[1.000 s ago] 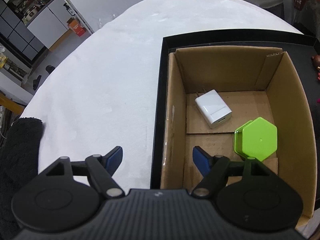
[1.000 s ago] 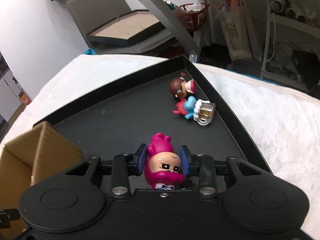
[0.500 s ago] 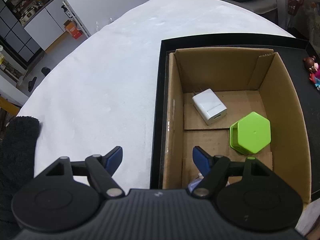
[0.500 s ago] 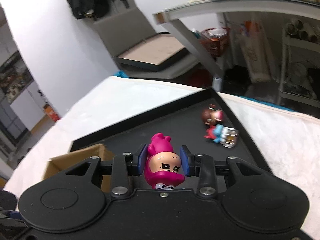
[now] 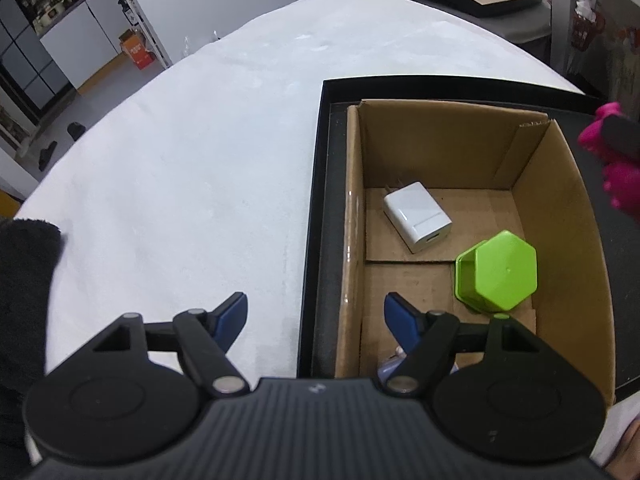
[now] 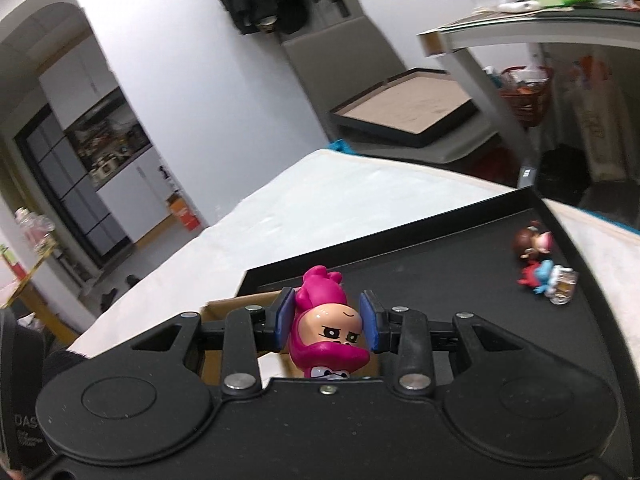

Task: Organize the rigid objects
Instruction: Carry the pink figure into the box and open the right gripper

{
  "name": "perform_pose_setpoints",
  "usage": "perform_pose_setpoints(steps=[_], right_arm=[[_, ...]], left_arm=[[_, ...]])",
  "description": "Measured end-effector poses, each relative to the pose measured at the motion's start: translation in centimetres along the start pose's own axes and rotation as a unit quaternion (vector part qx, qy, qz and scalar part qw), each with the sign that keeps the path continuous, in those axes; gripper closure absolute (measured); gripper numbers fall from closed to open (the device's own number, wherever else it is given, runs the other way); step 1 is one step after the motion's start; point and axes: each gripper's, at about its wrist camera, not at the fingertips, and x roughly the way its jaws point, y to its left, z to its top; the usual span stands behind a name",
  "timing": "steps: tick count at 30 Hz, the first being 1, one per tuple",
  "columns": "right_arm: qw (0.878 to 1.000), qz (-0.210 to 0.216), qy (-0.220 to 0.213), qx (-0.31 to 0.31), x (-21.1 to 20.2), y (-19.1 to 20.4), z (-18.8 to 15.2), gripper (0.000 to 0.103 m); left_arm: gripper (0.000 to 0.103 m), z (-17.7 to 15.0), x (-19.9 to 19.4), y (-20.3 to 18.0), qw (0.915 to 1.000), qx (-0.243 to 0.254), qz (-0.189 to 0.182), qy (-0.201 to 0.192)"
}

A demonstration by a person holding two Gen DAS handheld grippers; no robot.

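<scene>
Lifted since a second ago, the right tongs (image 6: 326,322) now carry the pink figurine (image 6: 324,330) clenched above the cardboard box (image 5: 560,216), room wall and doorway behind. White-covered desk (image 5: 180,160) bears the black tray (image 6: 440,248); box holds a white charger (image 5: 418,216) and green hexagon case (image 5: 498,276). Left tongs (image 5: 316,320) hang released, straddling the box's left wall.

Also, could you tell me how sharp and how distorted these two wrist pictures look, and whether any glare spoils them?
Left wrist view: sharp, even light, no glare; the fisheye bows the black tray and cardboard box; the pink toy at the right edge is blurred. Right wrist view: tilted, background shelves soft, walls curved; the pink toy in the right hand-held gripper is crisp.
</scene>
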Motion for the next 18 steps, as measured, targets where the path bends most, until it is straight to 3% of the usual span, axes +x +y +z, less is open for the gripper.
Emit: perform_pose_setpoints(steps=[5, 8, 10, 13, 18], right_arm=[[0.999, 0.041, 0.016, 0.002, 0.8, 1.0, -0.6, 0.068], [0.999, 0.044, 0.023, -0.007, 1.6, 1.7, -0.8, 0.068], [0.999, 0.043, 0.025, -0.015, 1.9, 2.1, -1.0, 0.068], [0.998, 0.043, 0.030, -0.030, 2.3, 2.7, -1.4, 0.068], [0.997, 0.035, 0.038, -0.056, 2.9, 3.6, -2.2, 0.066]], left_arm=[[0.038, 0.0, 0.2, 0.3, 0.9997, -0.010, -0.024, -0.004], [0.054, 0.2, 0.4, 0.4, 0.9992, -0.015, -0.037, -0.004], [0.075, 0.3, 0.8, 0.5, 0.9985, -0.021, -0.050, 0.003], [0.092, 0.1, 1.4, 0.6, 0.9972, -0.024, -0.070, 0.011], [0.094, 0.1, 1.3, 0.5, 0.9967, -0.024, -0.077, 0.007]])
